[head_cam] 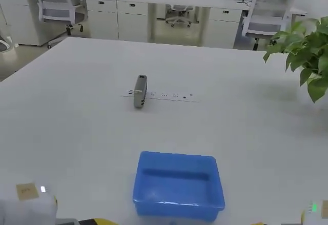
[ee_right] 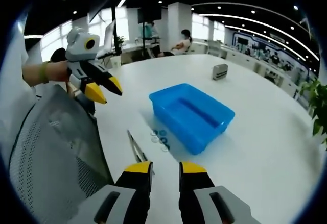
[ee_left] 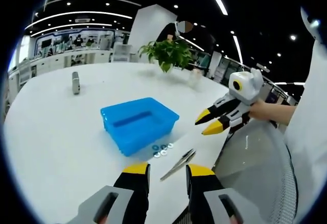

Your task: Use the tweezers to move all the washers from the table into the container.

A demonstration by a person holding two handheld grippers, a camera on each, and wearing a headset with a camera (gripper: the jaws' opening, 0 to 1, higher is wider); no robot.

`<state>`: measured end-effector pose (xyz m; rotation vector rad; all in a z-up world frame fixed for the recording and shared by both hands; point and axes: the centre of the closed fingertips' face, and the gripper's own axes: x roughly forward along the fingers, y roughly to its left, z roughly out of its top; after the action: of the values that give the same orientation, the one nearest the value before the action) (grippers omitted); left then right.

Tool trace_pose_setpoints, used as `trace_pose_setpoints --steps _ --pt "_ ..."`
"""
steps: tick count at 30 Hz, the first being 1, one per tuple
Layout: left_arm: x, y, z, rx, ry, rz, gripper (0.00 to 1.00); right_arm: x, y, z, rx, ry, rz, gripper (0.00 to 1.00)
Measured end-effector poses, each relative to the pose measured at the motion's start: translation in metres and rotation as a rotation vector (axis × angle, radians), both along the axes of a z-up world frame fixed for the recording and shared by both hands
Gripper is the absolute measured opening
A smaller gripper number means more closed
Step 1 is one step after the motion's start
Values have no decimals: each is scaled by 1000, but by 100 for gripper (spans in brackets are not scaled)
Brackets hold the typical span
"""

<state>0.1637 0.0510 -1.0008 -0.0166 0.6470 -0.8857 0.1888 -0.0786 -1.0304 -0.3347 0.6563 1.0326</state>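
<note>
**Ana:** What lies on the white worktop (ee_left: pixel 61 132)?

**Ben:** A blue container (ee_left: pixel 139 122). Some little washers (ee_left: pixel 162 150) lie just beside its near corner. The tweezers (ee_left: pixel 179 164) lie next to them.

**Ana:** And the left tongs (ee_left: pixel 168 172)?

**Ben:** They are low down, with jaws apart and nothing in them. One end of the tweezers lies between the yellow tips.

**Ana:** Anything else?

**Ben:** The right tongs (ee_left: pixel 208 123) hang off to the side in a hand (ee_left: pixel 263 110), jaws apart too.

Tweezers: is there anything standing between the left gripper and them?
Nothing visible does. In the left gripper view the tweezers lie on bare table just ahead of the open left gripper. The washers and the blue container lie beyond them, not in the path.
</note>
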Motion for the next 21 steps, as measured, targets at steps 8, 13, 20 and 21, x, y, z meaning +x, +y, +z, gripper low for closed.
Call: trace_pose_setpoints --steps 8,13,20,21 --pt "-1 -5 -1 38 -10 -43 24 1 15 -5 68 0 1 15" --pt "-2 -5 -9 92 -10 -80 24 -1 15 -8 52 4 15 13" --pt "-4 -12 -26 176 3 -171 15 -7 24 -13 43 14 54 12" --pt "-3 -11 -31 207 -3 -187 15 -9 25 -14 33 12 70 11"
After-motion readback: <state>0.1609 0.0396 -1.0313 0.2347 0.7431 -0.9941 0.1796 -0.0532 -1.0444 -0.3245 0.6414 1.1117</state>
